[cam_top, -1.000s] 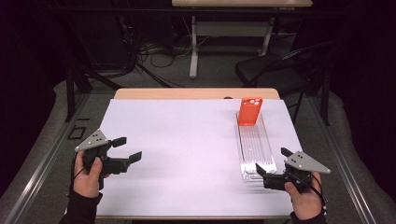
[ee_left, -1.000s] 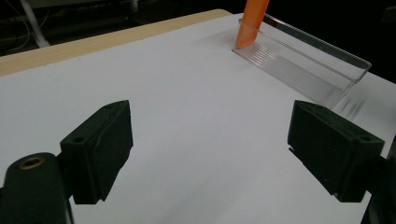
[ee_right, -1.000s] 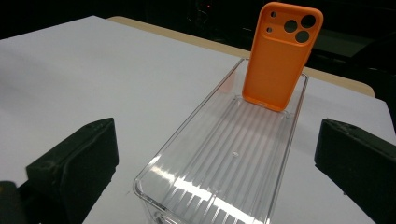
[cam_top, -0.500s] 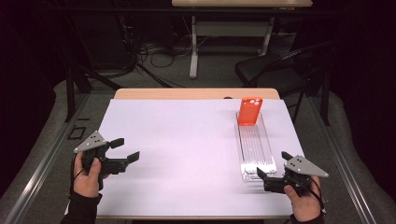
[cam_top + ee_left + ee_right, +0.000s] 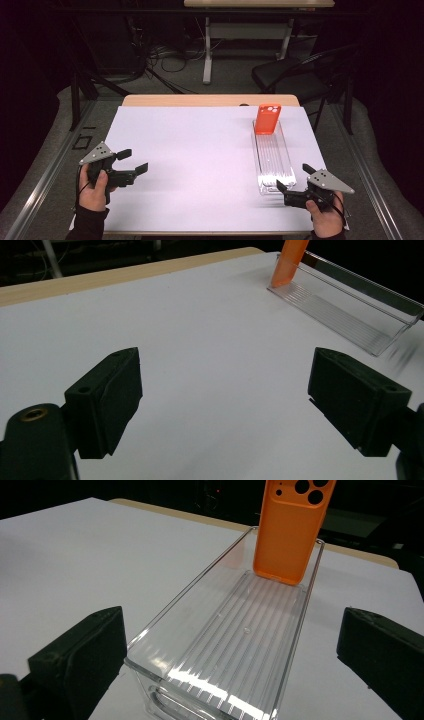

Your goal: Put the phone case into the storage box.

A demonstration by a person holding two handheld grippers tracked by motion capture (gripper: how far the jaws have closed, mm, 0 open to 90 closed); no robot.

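Centrally, a white-covered surface (image 5: 200, 165) carries a clear plastic bin (image 5: 273, 157) on its right half, long and narrow, lying lengthwise away from the person. An orange phone case (image 5: 267, 119) stands upright at the bin's far end, leaning against the end wall, camera cut-outs uppermost. The left hand-held gripper (image 5: 131, 162) hovers at the near left, well apart from the bin, jaws spread and holding nothing; its own view confirms the wide gap over bare surface. The right hand-held gripper (image 5: 292, 179) sits just beside the bin's near end, jaws likewise released, flanking the near corners in the right gripper view without visibly touching them.

Handling, as a judgement: the bin (image 5: 225, 635) looks rigid, thin-walled and light, with a ribbed floor and smooth glossy sides that may slip between hard jaws; a grip across one long wall near the rim, or across the near end wall, seems soundest. The phone case (image 5: 290, 527) appears to be a soft, matte, slightly flexible shell, very light and easily toppled; pinching its upper edge across the thin section should serve.

Materials: transparent moulded plastic, orange rubbery polymer, black blocky jaw pads (image 5: 107, 400), a pale wooden edge (image 5: 210, 100) beyond the white covering.
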